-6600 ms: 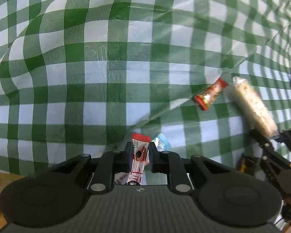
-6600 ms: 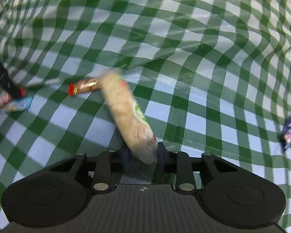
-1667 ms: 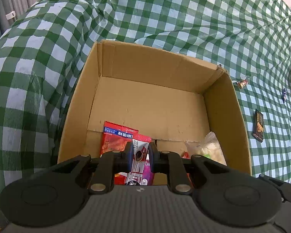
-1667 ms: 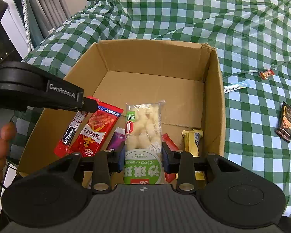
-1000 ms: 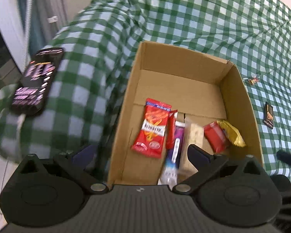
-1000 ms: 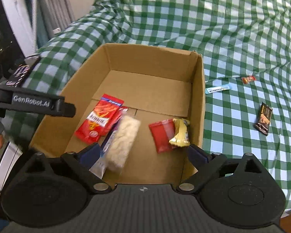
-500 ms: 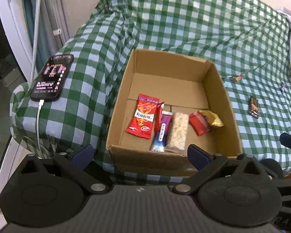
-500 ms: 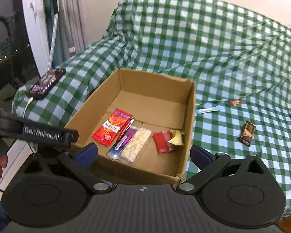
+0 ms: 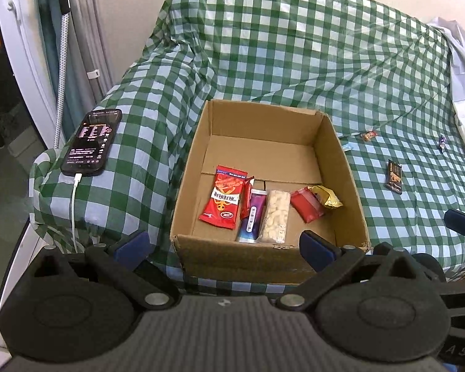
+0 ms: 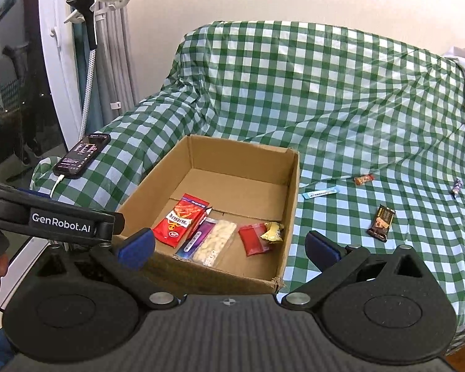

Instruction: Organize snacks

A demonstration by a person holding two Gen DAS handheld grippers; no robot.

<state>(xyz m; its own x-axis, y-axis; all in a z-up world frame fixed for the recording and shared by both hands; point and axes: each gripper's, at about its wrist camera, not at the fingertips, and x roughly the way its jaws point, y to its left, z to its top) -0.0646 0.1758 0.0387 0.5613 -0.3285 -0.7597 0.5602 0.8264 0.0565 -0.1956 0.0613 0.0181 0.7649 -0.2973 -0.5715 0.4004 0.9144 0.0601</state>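
An open cardboard box point(image 9: 341, 167) point(image 10: 291, 192) sits on the green checked cloth. Inside lie a red snack pack point(image 9: 224, 197) point(image 10: 179, 220), a purple bar point(image 9: 252, 215), a puffed-snack pack point(image 9: 276, 212) point(image 10: 215, 241), a red packet point(image 9: 307, 207) and a yellow wrapper point(image 9: 325, 197). On the cloth right of the box lie a dark chocolate bar point(image 9: 394, 176) point(image 10: 381, 222), a blue stick point(image 10: 321, 192), an orange candy point(image 9: 368, 135) point(image 10: 363, 179) and a purple candy point(image 9: 442, 142) point(image 10: 456, 186). My left gripper point(image 9: 224, 246) and right gripper point(image 10: 229, 245) are open and empty, held back from the box's near wall.
A phone point(image 9: 93, 141) point(image 10: 82, 154) on a white cable lies on the cloth left of the box. A window frame and a hanging steamer hose point(image 10: 90, 40) stand at the left. The left gripper's body point(image 10: 62, 217) shows at the right wrist view's left edge.
Both grippers released their snacks into the box about a second ago. Since then both have drawn back and up, still open, so the box looks smaller.
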